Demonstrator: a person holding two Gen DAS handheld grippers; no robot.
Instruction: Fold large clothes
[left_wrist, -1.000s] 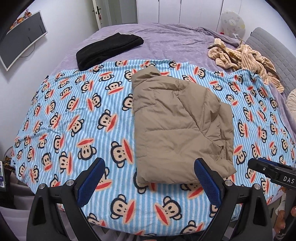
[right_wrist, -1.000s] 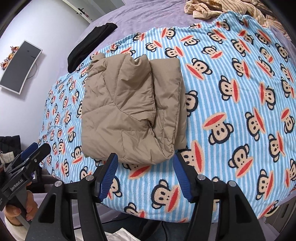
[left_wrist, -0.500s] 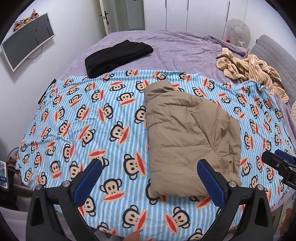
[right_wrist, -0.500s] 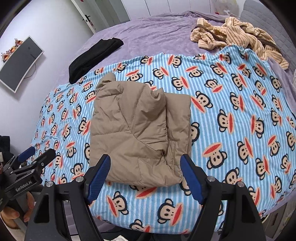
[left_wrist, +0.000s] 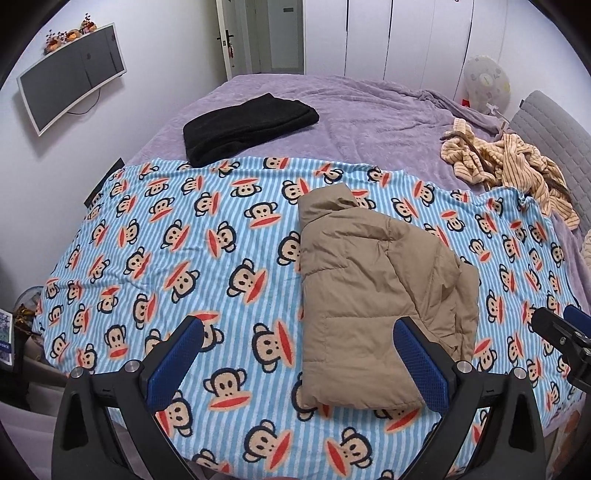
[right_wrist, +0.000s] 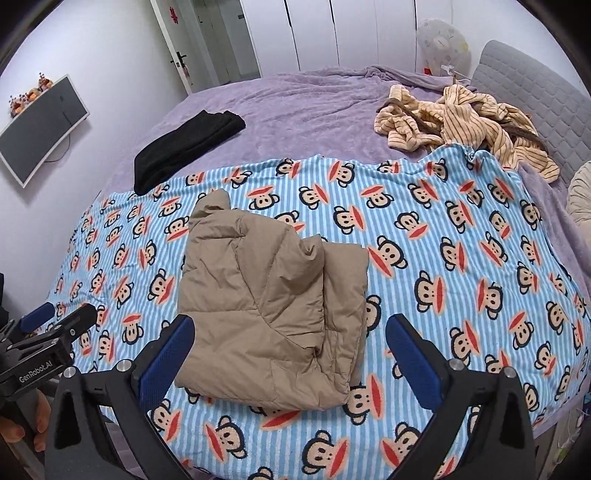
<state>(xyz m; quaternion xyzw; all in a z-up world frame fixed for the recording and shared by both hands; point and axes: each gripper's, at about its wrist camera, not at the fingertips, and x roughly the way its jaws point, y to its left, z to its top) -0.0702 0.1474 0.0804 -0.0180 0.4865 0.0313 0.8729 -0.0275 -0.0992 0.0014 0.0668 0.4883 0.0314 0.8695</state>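
A tan padded jacket (left_wrist: 373, 291) lies folded into a thick rectangle on a blue striped monkey-print blanket (left_wrist: 177, 254), collar at the far end. It also shows in the right wrist view (right_wrist: 269, 306). My left gripper (left_wrist: 297, 362) is open and empty, held back from the bed's near edge, apart from the jacket. My right gripper (right_wrist: 290, 358) is open and empty, also back from the near edge. The left gripper's tip shows at the left of the right wrist view (right_wrist: 59, 328).
A folded black garment (left_wrist: 247, 125) lies on the purple bedspread (left_wrist: 369, 118) at the back left. A crumpled striped cream garment (left_wrist: 513, 162) lies at the back right by a grey headboard (left_wrist: 554, 140). A wall monitor (left_wrist: 70, 74) hangs at left.
Both grippers have drawn back and up from the bed, so more of the room shows. The folded jacket has not moved.
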